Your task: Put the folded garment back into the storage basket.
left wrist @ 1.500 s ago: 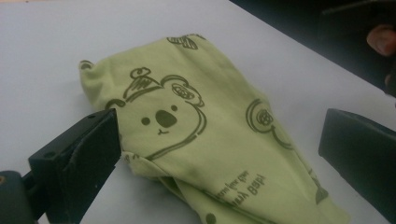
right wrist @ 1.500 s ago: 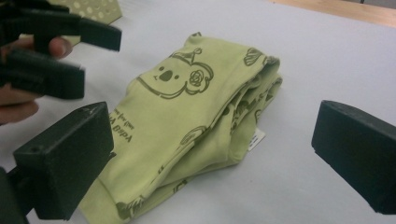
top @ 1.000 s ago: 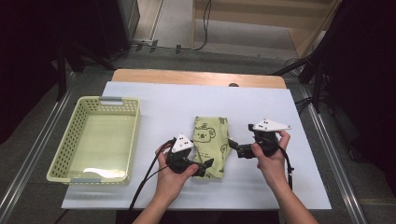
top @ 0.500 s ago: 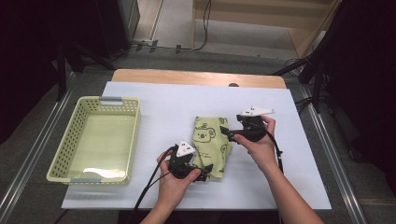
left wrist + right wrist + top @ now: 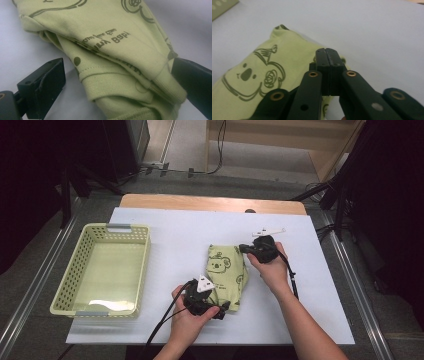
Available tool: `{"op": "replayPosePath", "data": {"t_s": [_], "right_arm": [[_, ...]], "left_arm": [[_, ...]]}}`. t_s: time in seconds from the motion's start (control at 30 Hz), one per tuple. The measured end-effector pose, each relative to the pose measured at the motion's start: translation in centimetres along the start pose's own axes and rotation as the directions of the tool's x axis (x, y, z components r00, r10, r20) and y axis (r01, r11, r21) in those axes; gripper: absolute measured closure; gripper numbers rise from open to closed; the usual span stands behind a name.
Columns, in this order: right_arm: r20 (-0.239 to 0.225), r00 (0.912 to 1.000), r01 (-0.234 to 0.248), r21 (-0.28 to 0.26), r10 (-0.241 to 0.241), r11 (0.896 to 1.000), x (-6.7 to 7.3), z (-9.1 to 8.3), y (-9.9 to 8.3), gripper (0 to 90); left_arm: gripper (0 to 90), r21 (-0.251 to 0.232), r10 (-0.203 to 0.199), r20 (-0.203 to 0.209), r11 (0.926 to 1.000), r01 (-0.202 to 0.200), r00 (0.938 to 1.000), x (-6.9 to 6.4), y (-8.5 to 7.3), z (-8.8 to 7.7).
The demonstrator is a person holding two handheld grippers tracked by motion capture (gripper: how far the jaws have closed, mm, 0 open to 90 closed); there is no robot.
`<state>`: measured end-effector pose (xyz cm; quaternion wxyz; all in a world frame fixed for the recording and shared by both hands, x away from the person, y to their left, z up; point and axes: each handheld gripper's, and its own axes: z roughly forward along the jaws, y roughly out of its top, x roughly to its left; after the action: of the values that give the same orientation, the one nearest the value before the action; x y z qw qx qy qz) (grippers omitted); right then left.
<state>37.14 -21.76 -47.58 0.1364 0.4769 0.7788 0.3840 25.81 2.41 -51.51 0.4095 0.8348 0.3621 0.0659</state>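
A folded green cloth (image 5: 226, 277) printed with a koala lay on the white table (image 5: 175, 235), right of a green basket (image 5: 102, 270). The left gripper (image 5: 117, 85) stood at its near edge, jaws spread either side of the fabric without pinching. The right gripper (image 5: 327, 56) sat at the cloth's far right corner; its jaws had just been closing and met, pressed together, with nothing visible between them.

Your white table (image 5: 175, 227) with a wooden far edge, green folded cloth (image 5: 226, 270) lying mid-table, empty green basket (image 5: 100, 268) at your left
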Motion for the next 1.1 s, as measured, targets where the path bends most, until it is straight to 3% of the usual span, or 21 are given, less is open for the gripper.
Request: {"op": "replayPosePath", "data": {"t_s": [0.1,0.23,0.3,0.33,0.37,0.43,0.53,0.63,0.87,1.1], "right_arm": [[0.04,0.9991,0.009,0.023,-0.01,1.0,-0.4,-0.1,-0.1,88.2],[0.103,0.9946,0.017,0.015,-0.018,1.0,-0.7,-0.6,0.0,88.3],[0.099,0.995,0.01,0.001,-0.01,1.0,-1.0,-0.8,0.1,88.2],[0.071,0.9975,-0.002,-0.013,0.003,1.0,-1.0,-1.1,0.2,87.8],[0.028,0.9996,-0.002,-0.038,0.003,0.999,-1.1,-1.2,0.3,80.1],[-0.043,0.999,0.011,-0.067,-0.014,0.998,-0.9,-1.4,0.6,55.6],[-0.084,0.9948,0.055,-0.032,-0.057,0.998,-0.1,-0.8,1.2,33.9],[-0.106,0.9934,0.047,0.023,-0.044,0.999,0.1,0.6,1.4,17.3],[-0.077,0.997,0.017,0.113,-0.008,0.993,-1.3,4.0,0.5,11.9],[-0.076,0.9965,0.044,0.106,-0.036,0.993,-1.7,5.2,-0.4,9.1]], "left_arm": [[0.5,0.002,-0.014,0.017,0.9999,0.014,0.9998,0.2,0.0,0.0],[0.5,0.0,-0.013,0.016,0.9999,0.013,0.9998,0.1,0.0,0.0],[0.5,-0.002,-0.011,0.014,0.9999,0.011,0.9998,0.1,0.0,0.0],[0.6,-0.008,-0.011,0.013,0.9999,0.011,0.9998,0.1,0.0,0.0],[0.5,-0.01,-0.007,0.014,0.9999,0.007,0.9999,0.1,-0.1,-0.1],[0.5,-0.025,0.002,0.022,0.9997,-0.001,0.9998,0.0,-0.1,-0.2],[0.5,-0.037,0.011,0.029,0.9993,-0.01,0.9995,0.0,-0.2,-0.3],[0.5,-0.042,0.017,0.04,0.999,-0.015,0.9991,-0.1,-0.2,-0.3],[0.5,-0.03,0.014,0.044,0.9995,-0.013,0.9989,-0.1,-0.2,-0.3],[0.5,-0.022,0.018,0.046,0.9996,-0.017,0.9988,-0.1,-0.2,-0.2]]}}
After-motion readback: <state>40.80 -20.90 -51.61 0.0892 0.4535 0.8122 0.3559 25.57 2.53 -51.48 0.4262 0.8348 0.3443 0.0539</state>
